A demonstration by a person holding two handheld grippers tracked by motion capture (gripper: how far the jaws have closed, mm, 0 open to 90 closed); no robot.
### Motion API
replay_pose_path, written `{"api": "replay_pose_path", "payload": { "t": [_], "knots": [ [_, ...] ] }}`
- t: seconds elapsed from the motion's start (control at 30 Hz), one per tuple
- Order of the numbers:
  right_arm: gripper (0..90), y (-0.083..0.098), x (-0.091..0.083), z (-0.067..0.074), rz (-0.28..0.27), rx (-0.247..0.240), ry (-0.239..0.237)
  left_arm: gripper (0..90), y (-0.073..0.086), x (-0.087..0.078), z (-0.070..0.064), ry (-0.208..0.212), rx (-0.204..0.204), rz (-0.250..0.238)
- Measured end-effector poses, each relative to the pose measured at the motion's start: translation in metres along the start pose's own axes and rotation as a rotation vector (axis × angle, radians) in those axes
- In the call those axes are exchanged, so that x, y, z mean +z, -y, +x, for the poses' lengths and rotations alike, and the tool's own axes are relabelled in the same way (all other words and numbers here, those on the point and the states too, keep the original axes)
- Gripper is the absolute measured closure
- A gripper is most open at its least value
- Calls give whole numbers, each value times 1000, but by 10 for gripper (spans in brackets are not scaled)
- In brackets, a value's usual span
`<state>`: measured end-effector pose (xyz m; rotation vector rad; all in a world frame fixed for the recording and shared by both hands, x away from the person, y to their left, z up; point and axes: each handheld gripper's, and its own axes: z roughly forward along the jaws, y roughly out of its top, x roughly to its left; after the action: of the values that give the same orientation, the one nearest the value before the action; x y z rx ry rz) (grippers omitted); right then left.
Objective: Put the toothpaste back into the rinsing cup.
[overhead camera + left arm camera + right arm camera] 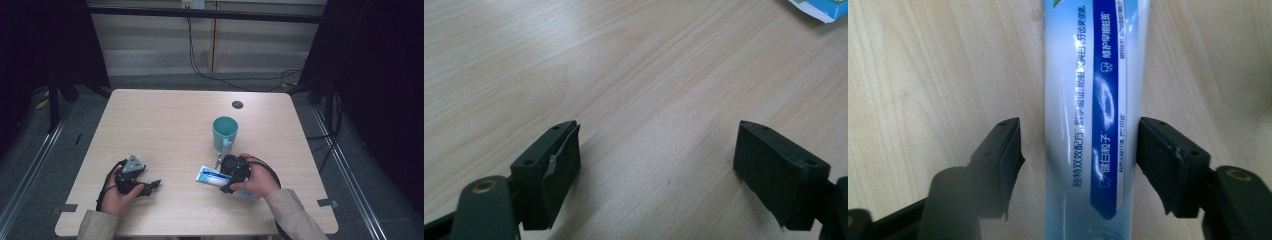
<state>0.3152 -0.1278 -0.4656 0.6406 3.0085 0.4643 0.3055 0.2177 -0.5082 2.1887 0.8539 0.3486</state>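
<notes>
Toothpaste tube (1093, 100) lies flat on the table (165, 125), between the parted jaws of the right tongs (1078, 150), neither pad clearly pressing it. Teal cup (225, 132) stands just beyond. Left tongs (656, 170) gape empty, well apart.

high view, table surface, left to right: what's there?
left gripper → toothpaste tube → right gripper, jaws either side of the tube. The teal mug stands farther back, above the tube and right gripper, so it has no clear place in the order.
</notes>
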Motion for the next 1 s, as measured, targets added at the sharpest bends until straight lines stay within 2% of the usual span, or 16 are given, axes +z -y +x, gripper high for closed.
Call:
{"api": "replay_pose_path", "payload": {
  "t": [0.37,0.43,0.57,0.67,0.7,0.73,0.77,0.9,1.0],
  "knots": [
    [412,-5,7,-3,46,-8,3,188,0,0,0,0,-1,-1],
    [441,-6,8,-4,39,4,0,188,0,0,0,-1,-1,-1],
    [479,-10,7,-7,71,-3,-5,188,0,0,0,-1,-1,-1],
    [544,-14,7,-7,102,15,2,188,0,0,0,-1,0,0],
    [591,-13,6,-9,96,17,-11,188,0,0,0,-1,0,0],
    [591,-13,6,-9,96,17,-11,188,0,0,0,-1,0,0],
    [670,-11,3,-11,76,29,-27,188,0,0,0,0,0,0],
    [720,-7,0,-13,46,28,-37,187,0,0,0,0,0,0],
    [735,-5,-2,-12,29,50,-35,188,0,0,0,-1,0,0]
  ]
}}
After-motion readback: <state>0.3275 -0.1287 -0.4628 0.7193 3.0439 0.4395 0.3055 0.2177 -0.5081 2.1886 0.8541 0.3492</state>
